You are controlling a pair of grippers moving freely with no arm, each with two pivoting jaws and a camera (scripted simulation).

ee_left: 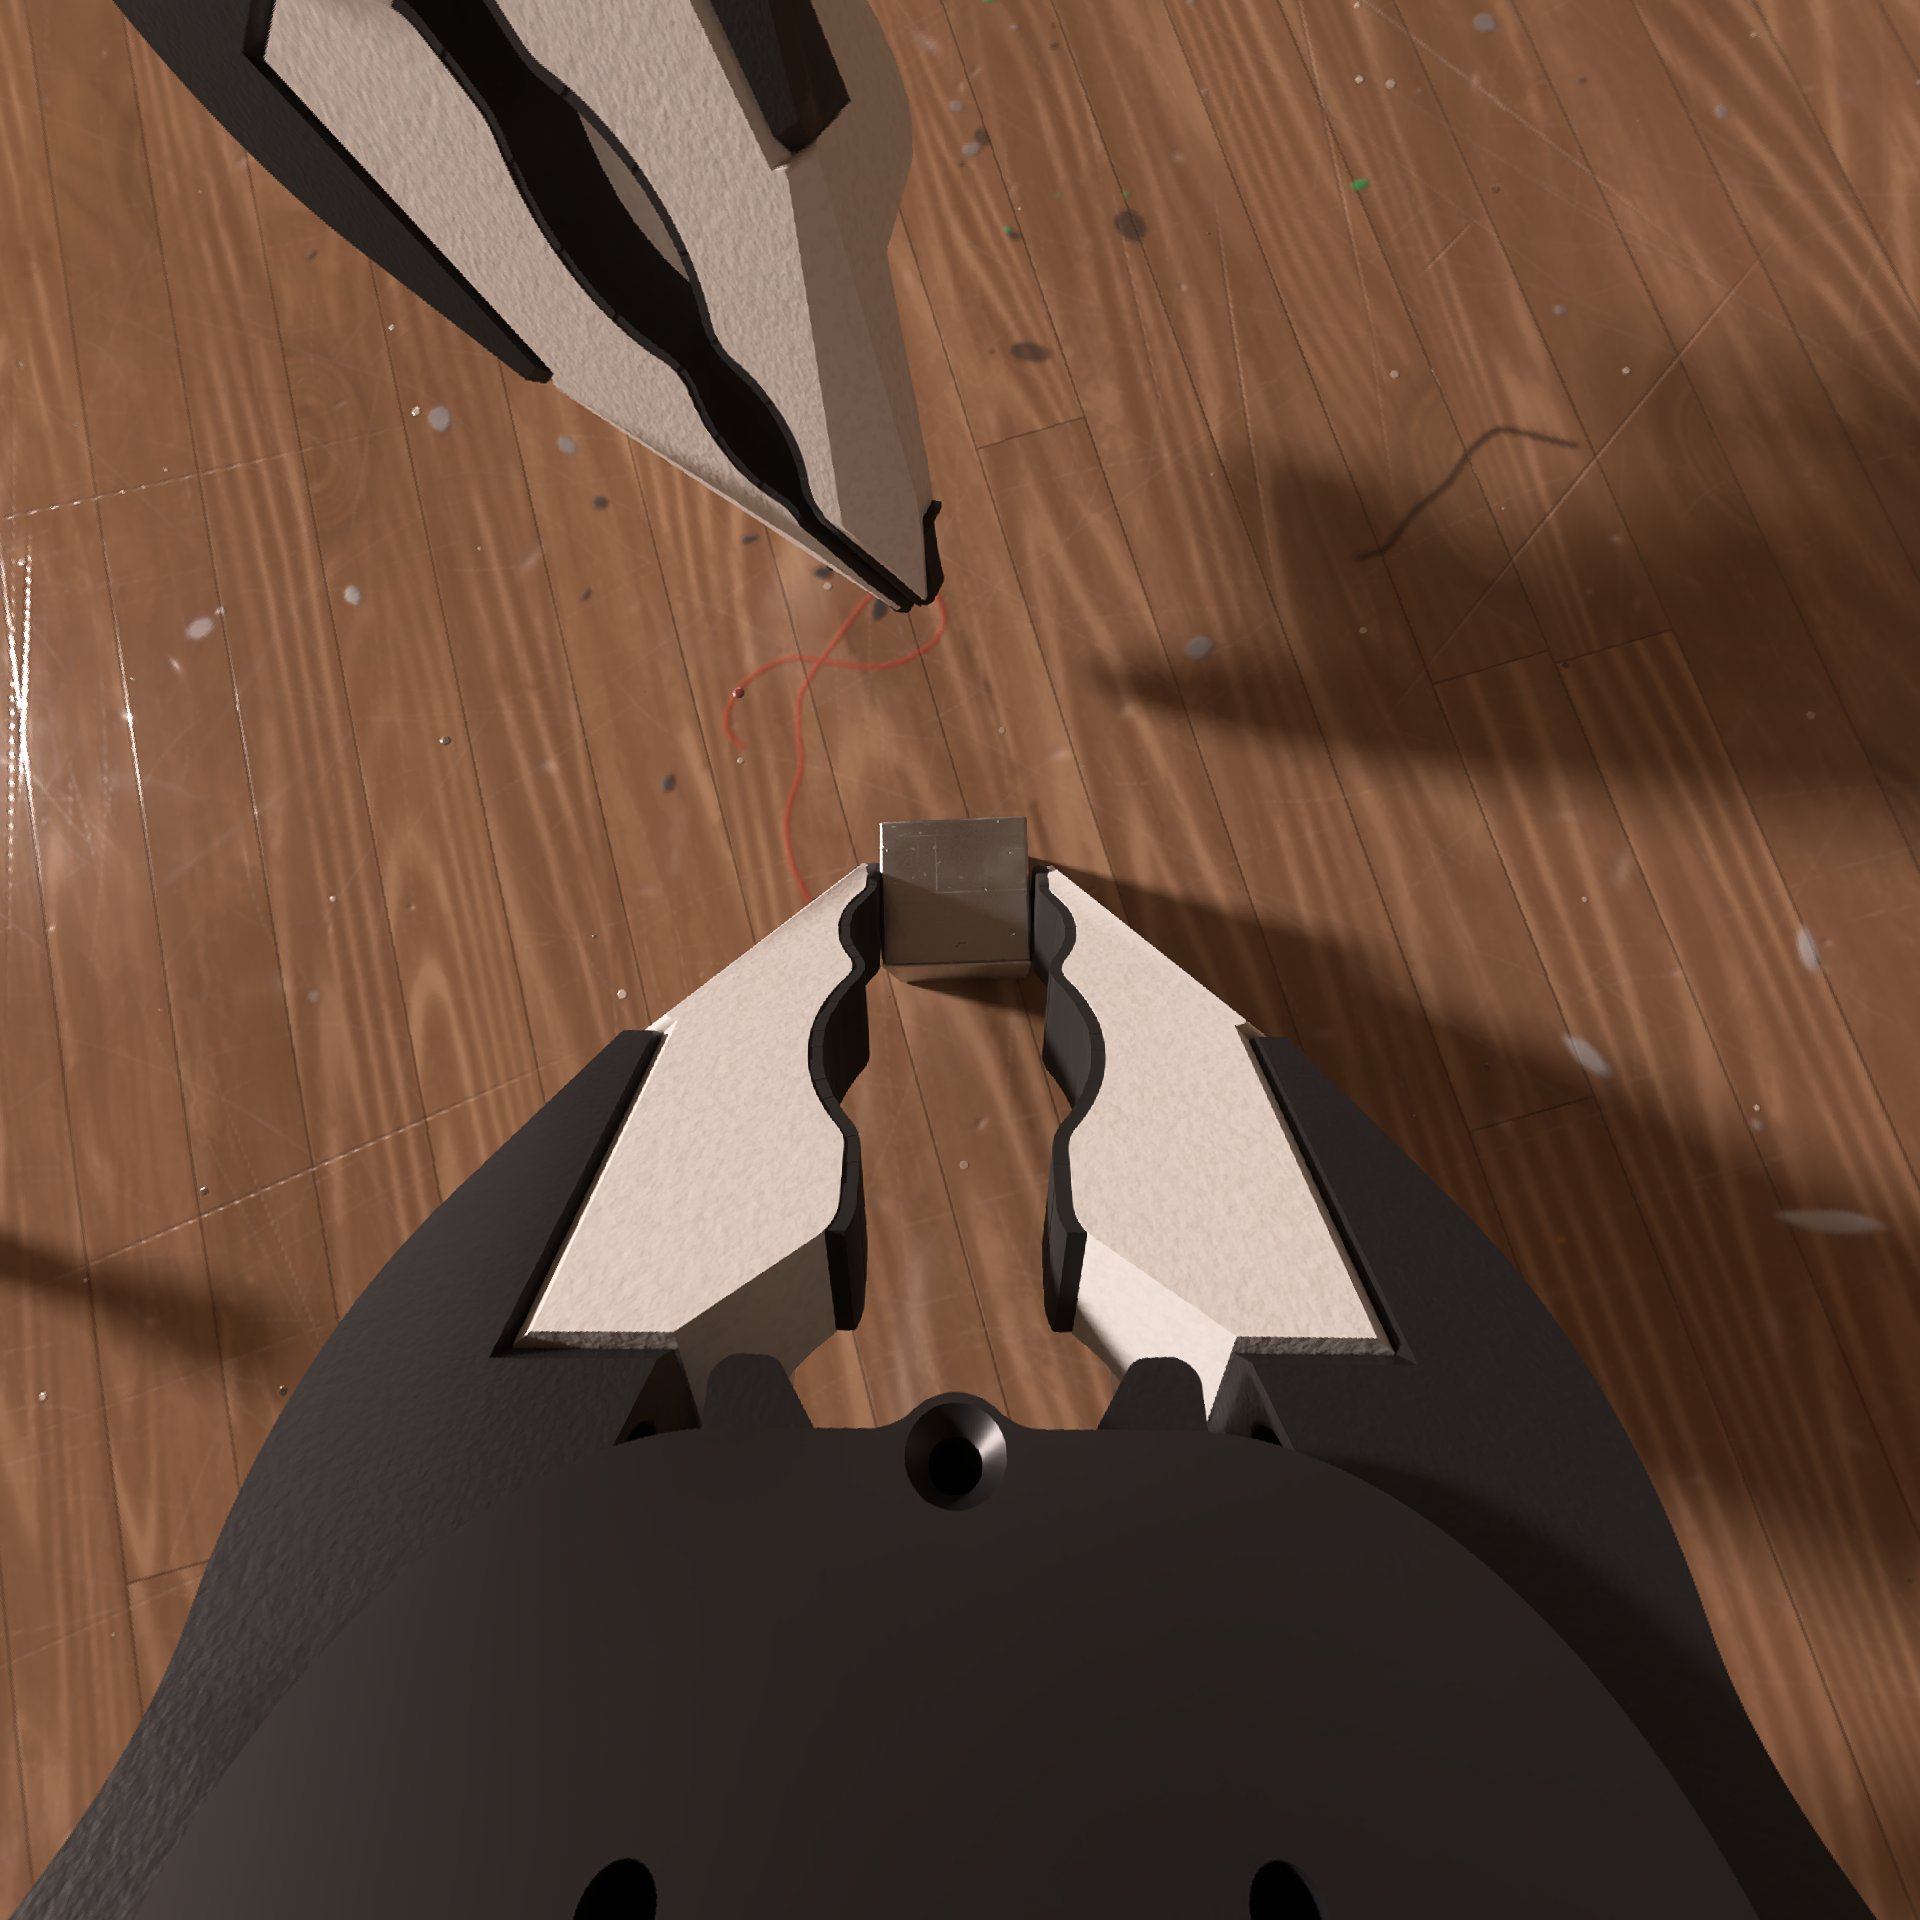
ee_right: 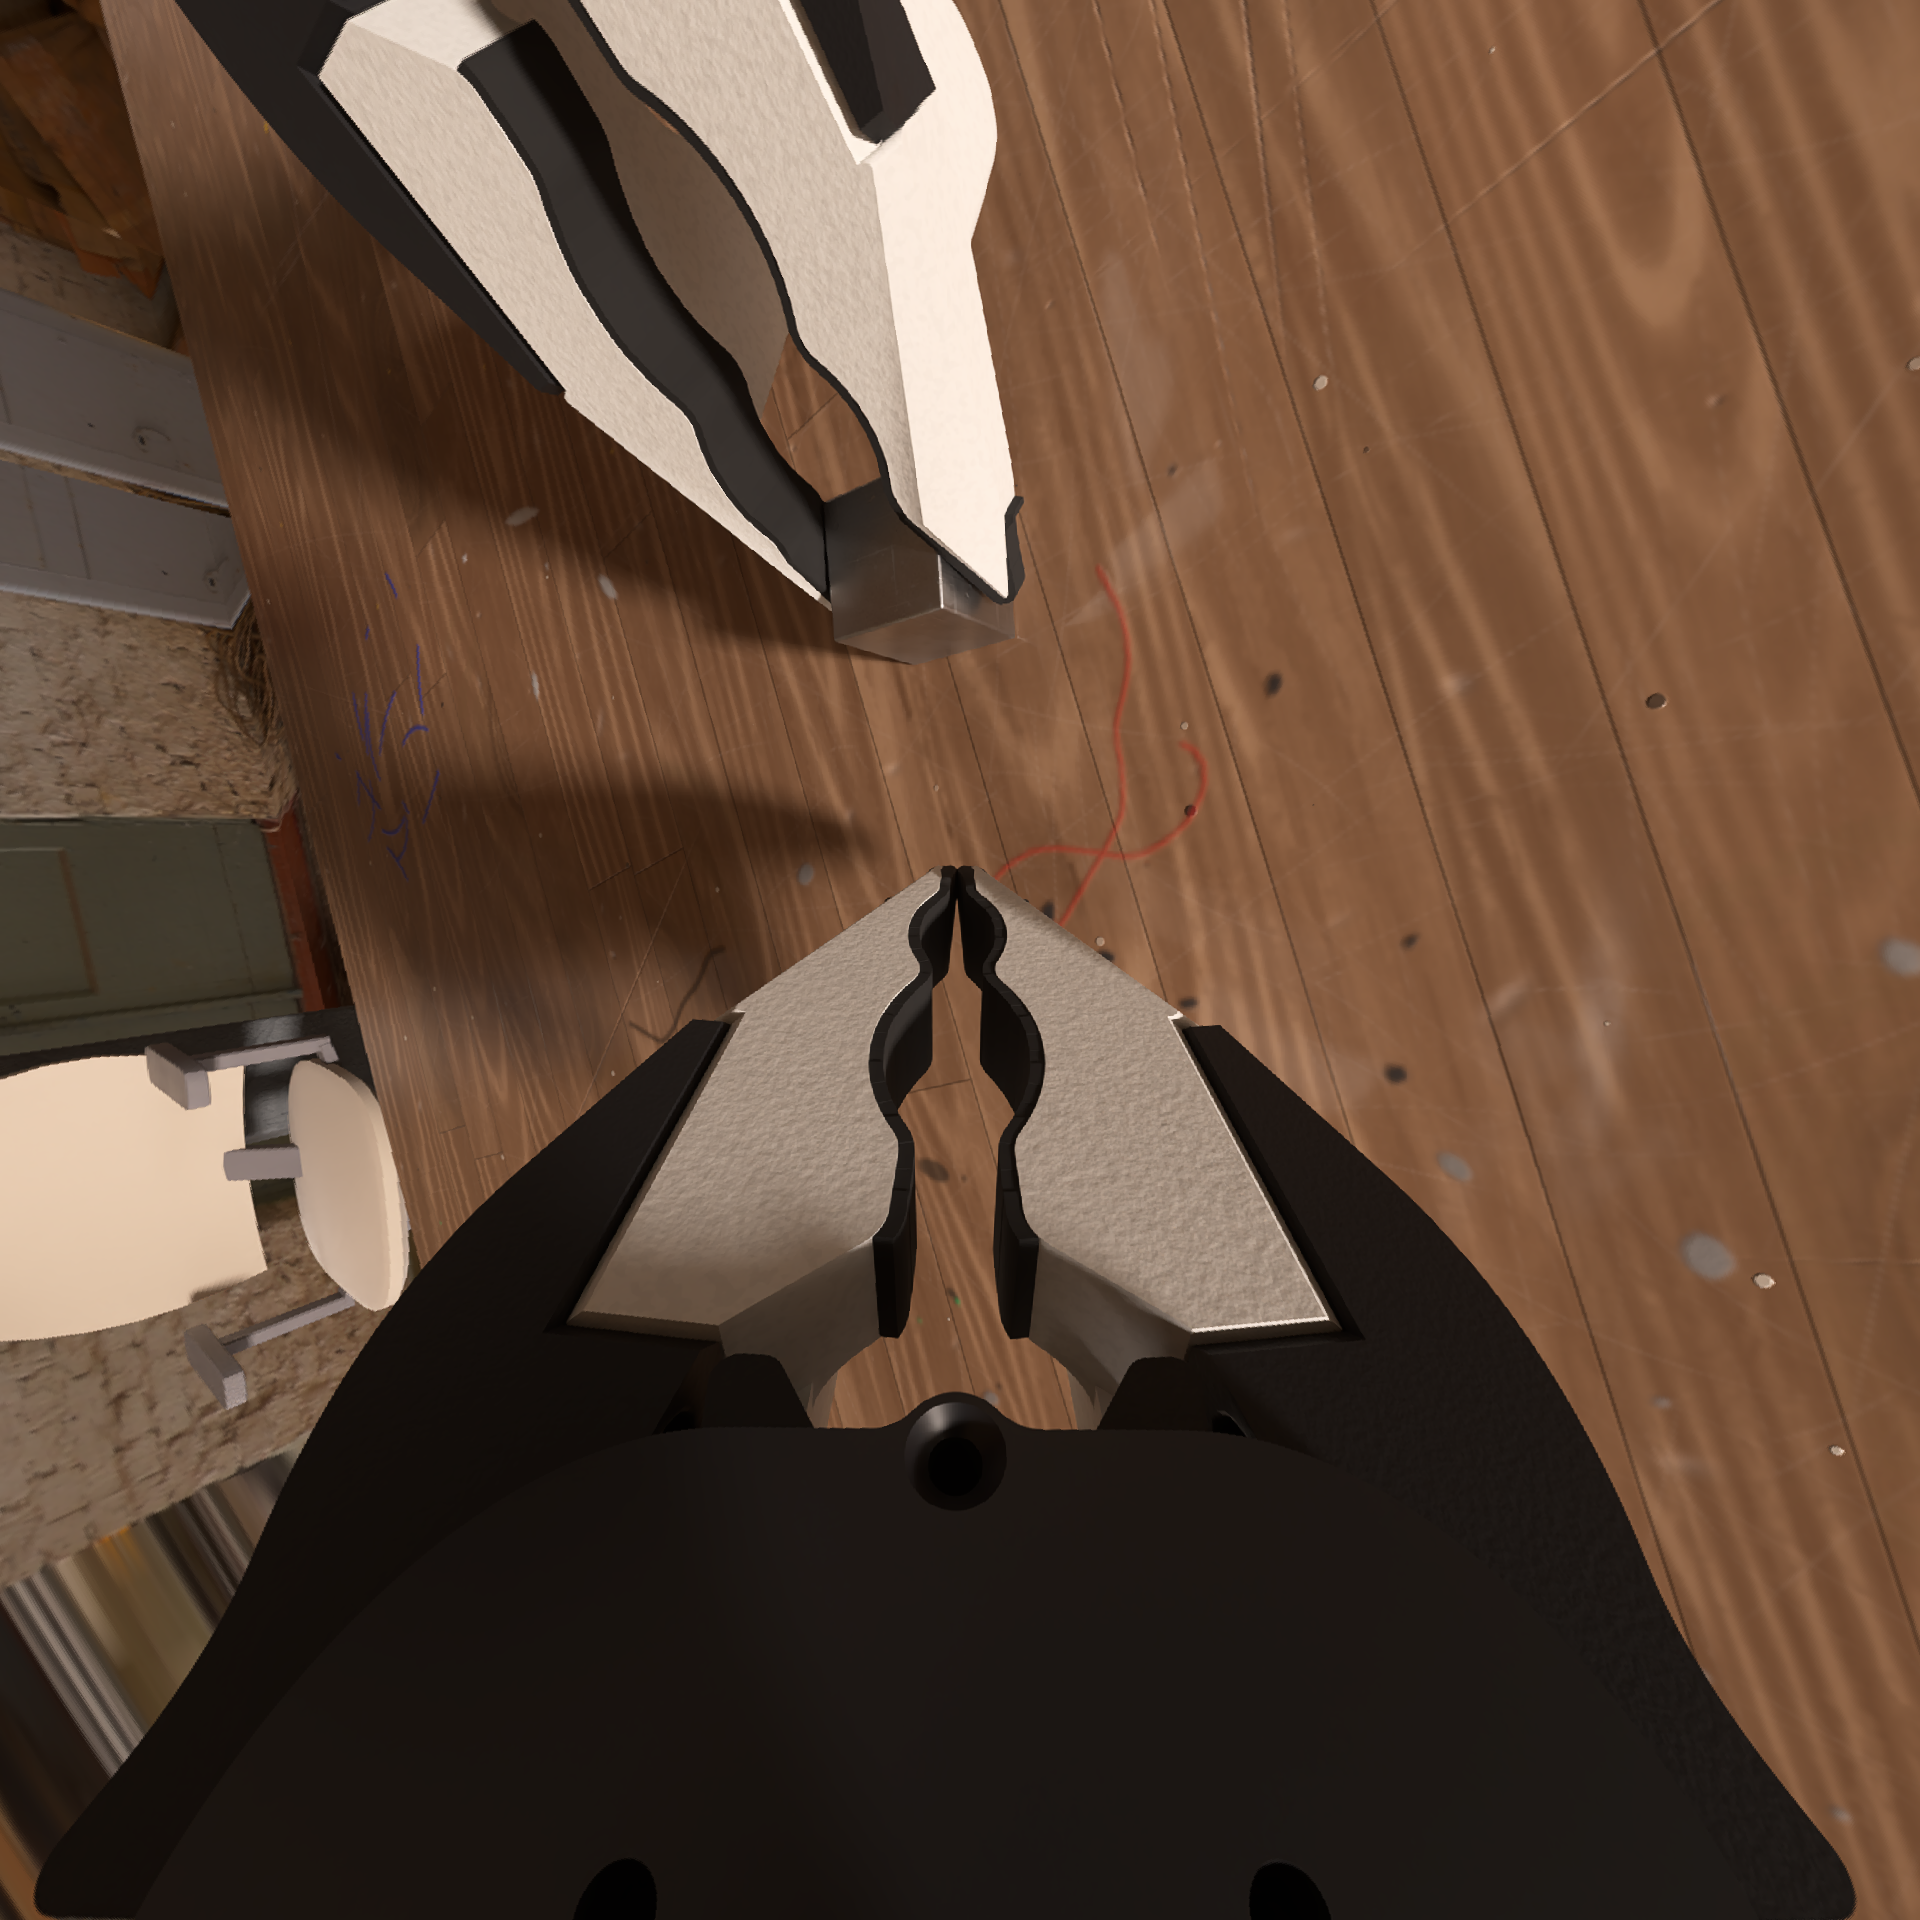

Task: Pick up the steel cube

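two grippers: both hang over a wooden floor [ee_left: 1455, 935] that is speckled and scratched.
left gripper [ee_left: 954, 914]: its two fingers are closed against opposite side faces of the steel cube [ee_left: 954, 902], and only the very tips touch; the rest of the gap behind the cube is bare.
steel cube: sits between the left tips, squarely aligned with them. in the right wrist view the steel cube [ee_right: 914, 613] shows a bright underside edge and a shadow on the boards beside it, so i judge it is just clear of the floor, though i cannot be sure.
right gripper [ee_right: 954, 878]: its fingers are pressed together at the tips with nothing between them, and it hovers near a red thread [ee_right: 1117, 748] on the floor.
risk, slip: smooth metal faces held only at the fingertips may slide out if the lift is jerky or the squeeze eases.
risk, twist: a hold so near the tip ends could let the cube pivot and drop.
risk, collision: the right gripper [ee_left: 904, 582] points toward the cube from close by, so a careless move of either could knock the cube loose.
risk, thread: the red thread [ee_left: 800, 727] ends just beside the left fingers and could snag, a minor worry.
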